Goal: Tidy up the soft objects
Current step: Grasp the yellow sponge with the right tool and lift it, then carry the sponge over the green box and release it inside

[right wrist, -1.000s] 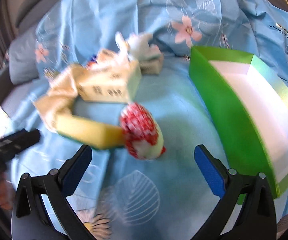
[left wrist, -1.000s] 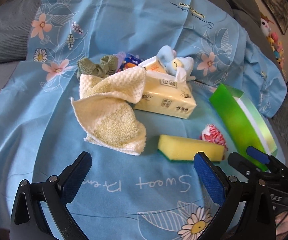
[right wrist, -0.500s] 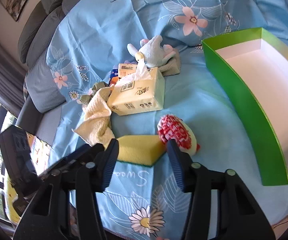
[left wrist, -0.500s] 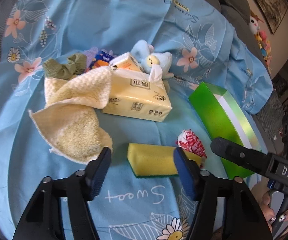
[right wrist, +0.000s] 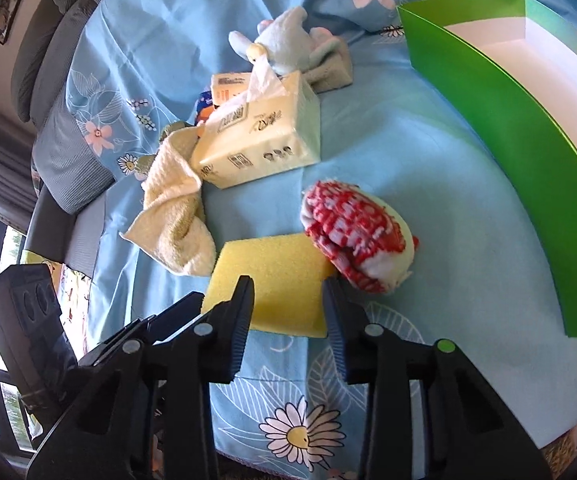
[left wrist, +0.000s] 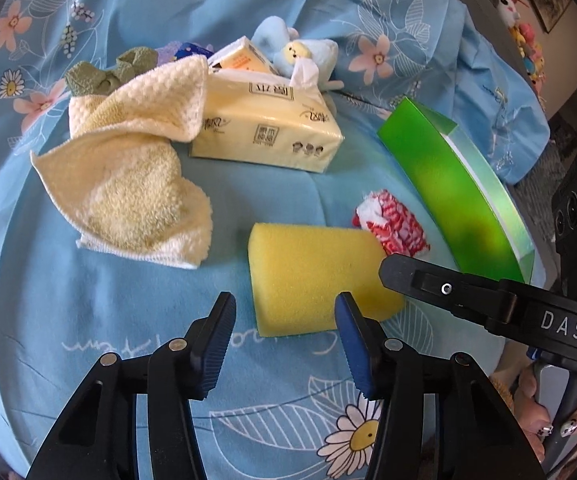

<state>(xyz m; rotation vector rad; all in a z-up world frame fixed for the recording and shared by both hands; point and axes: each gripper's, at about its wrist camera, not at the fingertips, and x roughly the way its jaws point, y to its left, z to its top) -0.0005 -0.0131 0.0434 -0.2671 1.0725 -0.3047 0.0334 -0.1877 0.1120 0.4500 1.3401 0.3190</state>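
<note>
Lying crumpled at the left, the cream towel leans on the tissue pack, likely waiting its turn. Nearer, the yellow sponge lies flat on the blue cloth, touching the red-and-white ball. The left gripper and right gripper hover over it, jaws closing, not yet pressing. The green box stands empty at the right, presumably the destination.
</note>
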